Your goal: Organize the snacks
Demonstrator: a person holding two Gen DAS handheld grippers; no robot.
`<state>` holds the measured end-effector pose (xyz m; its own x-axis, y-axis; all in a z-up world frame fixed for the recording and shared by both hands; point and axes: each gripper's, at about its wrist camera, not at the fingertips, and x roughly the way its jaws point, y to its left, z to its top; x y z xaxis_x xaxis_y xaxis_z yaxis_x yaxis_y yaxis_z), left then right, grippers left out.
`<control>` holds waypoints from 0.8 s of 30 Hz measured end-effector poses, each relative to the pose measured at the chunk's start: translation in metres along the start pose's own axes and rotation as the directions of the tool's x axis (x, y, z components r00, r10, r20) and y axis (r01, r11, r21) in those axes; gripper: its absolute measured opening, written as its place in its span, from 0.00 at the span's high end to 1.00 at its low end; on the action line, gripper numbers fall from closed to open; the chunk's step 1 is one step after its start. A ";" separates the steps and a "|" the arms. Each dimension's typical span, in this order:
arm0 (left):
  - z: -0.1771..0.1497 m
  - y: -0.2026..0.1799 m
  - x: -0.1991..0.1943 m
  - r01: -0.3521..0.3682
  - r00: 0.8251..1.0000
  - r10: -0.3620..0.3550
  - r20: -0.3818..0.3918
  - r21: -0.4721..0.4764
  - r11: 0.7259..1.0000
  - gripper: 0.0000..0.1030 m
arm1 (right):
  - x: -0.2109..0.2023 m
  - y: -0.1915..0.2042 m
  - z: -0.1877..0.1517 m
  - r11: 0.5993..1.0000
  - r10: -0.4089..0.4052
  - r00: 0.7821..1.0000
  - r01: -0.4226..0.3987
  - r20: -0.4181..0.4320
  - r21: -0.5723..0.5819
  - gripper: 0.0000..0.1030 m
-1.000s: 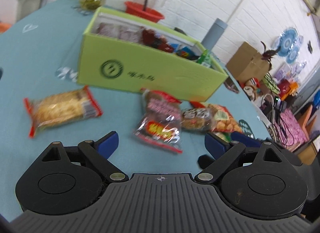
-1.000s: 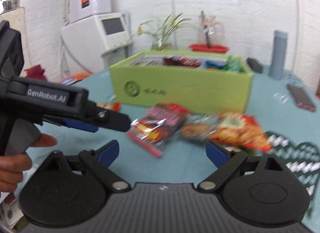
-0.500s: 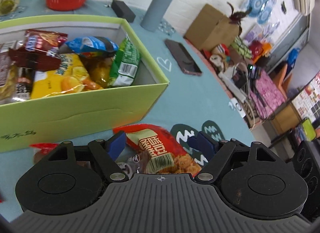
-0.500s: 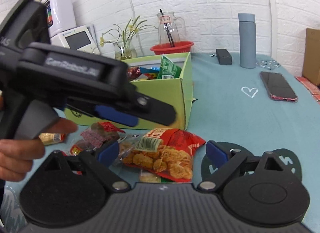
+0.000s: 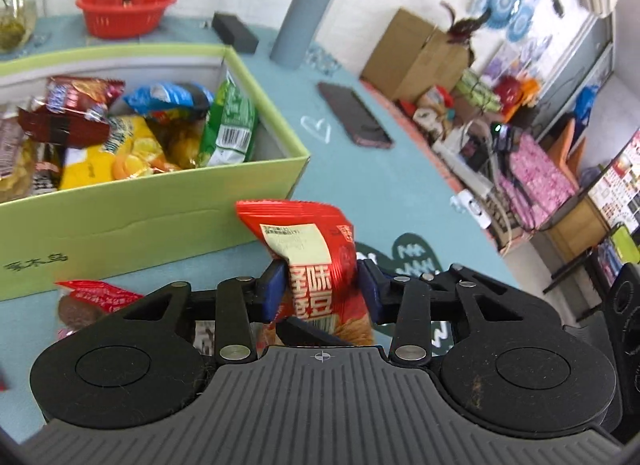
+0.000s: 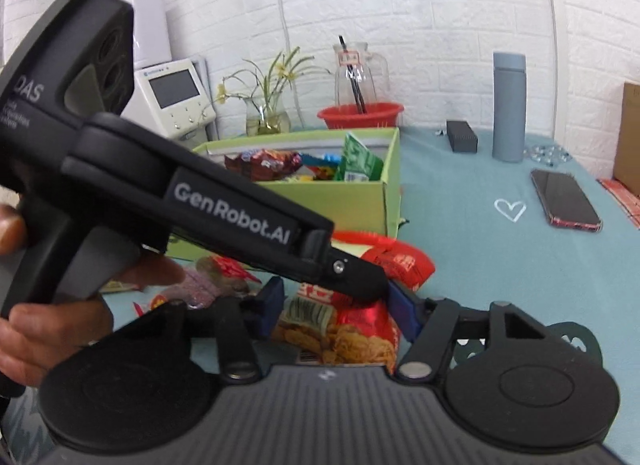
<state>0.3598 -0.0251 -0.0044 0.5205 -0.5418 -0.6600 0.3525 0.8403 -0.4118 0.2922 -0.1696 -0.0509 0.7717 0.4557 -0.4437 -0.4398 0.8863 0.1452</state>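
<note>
My left gripper (image 5: 320, 289) is shut on a red snack bag (image 5: 308, 249) and holds it upright just right of the green box (image 5: 120, 225), which holds several snack packs. In the right wrist view my right gripper (image 6: 340, 313) is also shut on the same red snack bag (image 6: 360, 333), with the left gripper's body (image 6: 224, 217) crossing in front of it. Another red pack (image 5: 96, 297) lies on the table by the box; it also shows in the right wrist view (image 6: 224, 269).
A phone (image 5: 354, 115) lies on the teal tablecloth right of the box. A grey bottle (image 5: 300, 17), a black case (image 5: 234, 31) and a red basket (image 5: 124, 9) stand at the back. The table edge (image 5: 452, 185) runs along the right.
Both grippers have shut on the red snack bag, which lay flat between open jaws half a second ago. The bag now stands up off the table.
</note>
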 end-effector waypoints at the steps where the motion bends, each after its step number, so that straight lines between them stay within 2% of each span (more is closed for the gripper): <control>1: -0.003 0.003 -0.003 0.005 1.000 -0.005 -0.006 -0.017 1.000 0.82 | -0.001 0.002 -0.002 1.000 -0.003 1.000 0.003 -0.005 0.010 0.35; 4: -0.017 0.011 -0.015 0.001 1.000 -0.003 -0.024 -0.077 0.997 0.88 | -0.005 0.014 -0.006 0.999 0.017 0.999 -0.016 -0.039 0.028 0.34; 6: -0.034 0.016 -0.029 -0.004 1.000 0.001 -0.025 -0.104 0.995 0.88 | -0.015 0.029 -0.013 0.999 0.046 0.998 -0.045 -0.048 0.022 0.31; 8: -0.052 0.023 -0.039 -0.004 0.999 -0.002 -0.041 -0.149 0.989 0.87 | -0.024 0.047 -0.024 0.996 0.091 0.993 -0.090 -0.075 0.027 0.21; 10: -0.072 0.030 -0.051 -0.017 0.999 0.009 -0.047 -0.174 0.985 0.86 | -0.031 0.068 -0.037 0.994 0.105 0.989 -0.106 -0.104 -0.010 0.20; 13: -0.091 0.035 -0.066 -0.032 0.999 0.026 -0.037 -0.185 0.982 0.74 | -0.037 0.089 -0.052 0.990 0.120 0.985 -0.128 -0.121 -0.057 0.16; 15: -0.098 0.037 -0.076 -0.057 0.998 0.057 -0.009 -0.178 0.982 0.60 | -0.043 0.093 -0.057 0.992 0.104 0.988 -0.112 -0.116 -0.065 0.16; 17: -0.104 0.037 -0.090 -0.089 0.995 0.096 0.037 -0.156 0.984 0.36 | -0.051 0.092 -0.057 0.995 0.073 0.992 -0.079 -0.103 -0.061 0.14; 18: -0.105 0.036 -0.095 -0.089 0.994 0.098 0.053 -0.143 0.986 0.33 | -0.055 0.091 -0.059 0.996 0.054 0.993 -0.061 -0.102 -0.063 0.14; 21: -0.109 0.033 -0.097 -0.061 0.996 0.068 0.062 -0.110 0.992 0.36 | -0.053 0.090 -0.066 0.998 0.040 0.991 -0.045 -0.128 -0.039 0.13; 24: -0.109 0.028 -0.081 -0.071 0.997 0.072 0.011 -0.076 0.995 0.49 | -0.044 0.090 -0.070 0.999 0.040 0.991 -0.044 -0.127 -0.029 0.16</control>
<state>0.2429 0.0446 -0.0309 0.5535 -0.4799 -0.6807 0.2548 0.8757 -0.4101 0.1861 -0.1160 -0.0805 0.6890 0.4761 -0.5464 -0.4859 0.8629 0.1391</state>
